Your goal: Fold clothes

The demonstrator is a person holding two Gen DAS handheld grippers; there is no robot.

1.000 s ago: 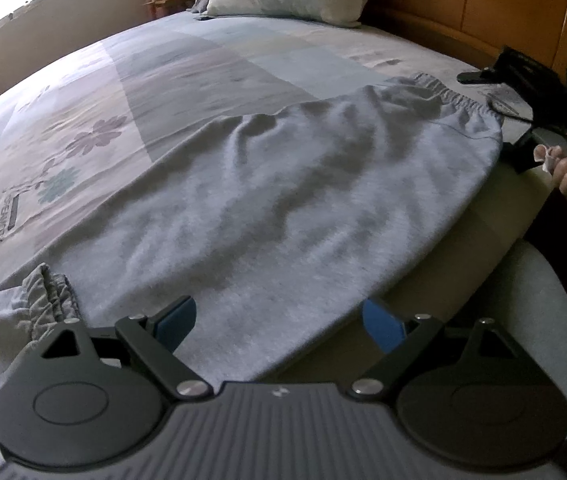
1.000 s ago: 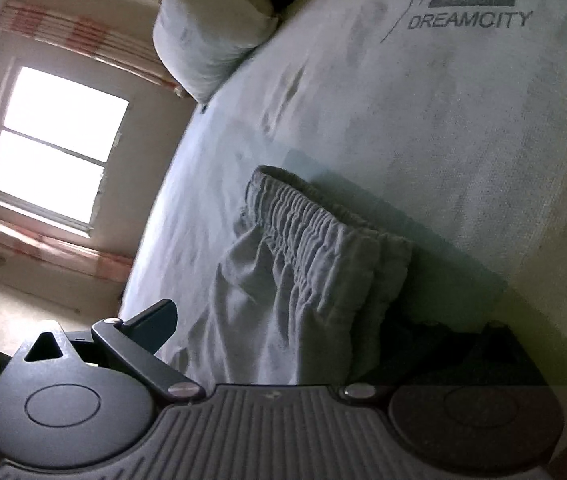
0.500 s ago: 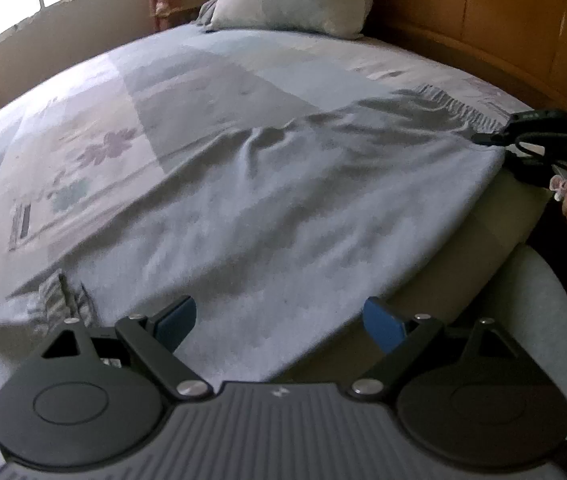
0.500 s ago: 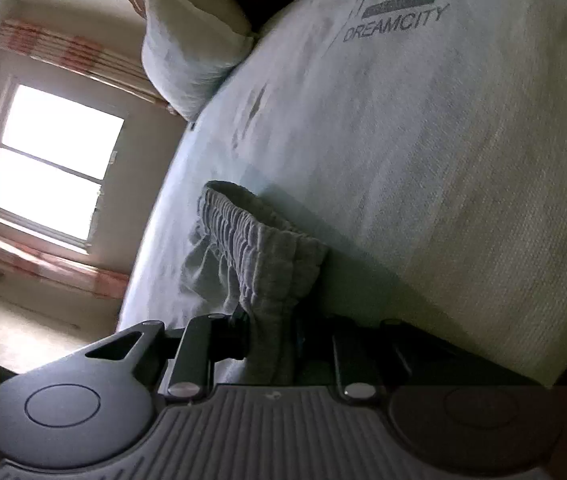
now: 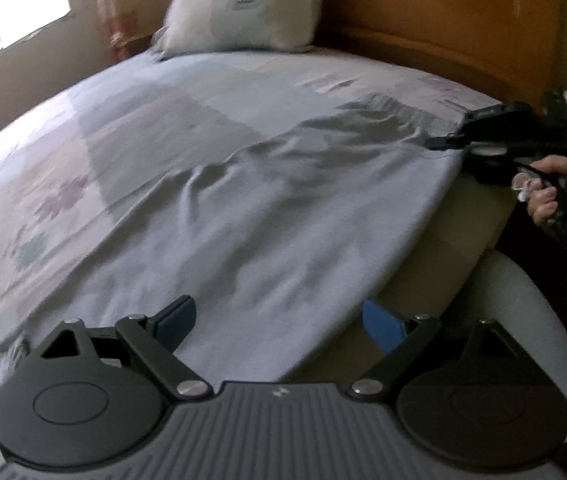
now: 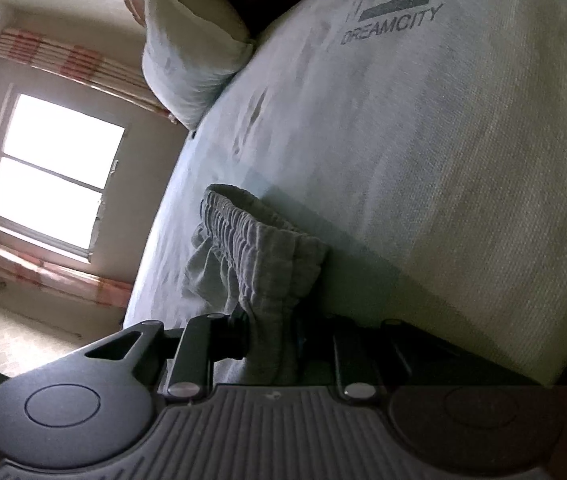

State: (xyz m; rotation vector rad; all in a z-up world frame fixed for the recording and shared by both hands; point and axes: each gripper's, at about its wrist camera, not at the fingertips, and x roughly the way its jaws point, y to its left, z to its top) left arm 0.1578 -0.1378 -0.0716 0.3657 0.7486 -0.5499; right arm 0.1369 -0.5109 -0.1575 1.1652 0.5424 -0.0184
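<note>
A grey pair of sweatpants [image 5: 243, 216] lies spread across the bed, its near edge hanging over the bed's side. My left gripper [image 5: 279, 322] hovers open just above that near edge, blue pads wide apart with nothing pressed between them. In the right wrist view the ribbed elastic waistband [image 6: 259, 256] bunches up into my right gripper [image 6: 271, 340], whose jaws are shut on it. That right gripper [image 5: 449, 143] also shows in the left wrist view at the far right, pinching the waistband corner, with a hand [image 5: 559, 188] behind it.
The bed [image 5: 131, 128] has a patterned sheet with flower prints and a "DREAMCITY" print [image 6: 387, 26]. A pillow [image 5: 239, 16] lies at the head against a wooden headboard [image 5: 443, 20]. A window [image 6: 51, 176] is at the left.
My right gripper closed on the waistband and pulled it taut, flattening the fabric. The left gripper shifted along the near edge, and the bunched cuff at lower left slid mostly out of its view.
</note>
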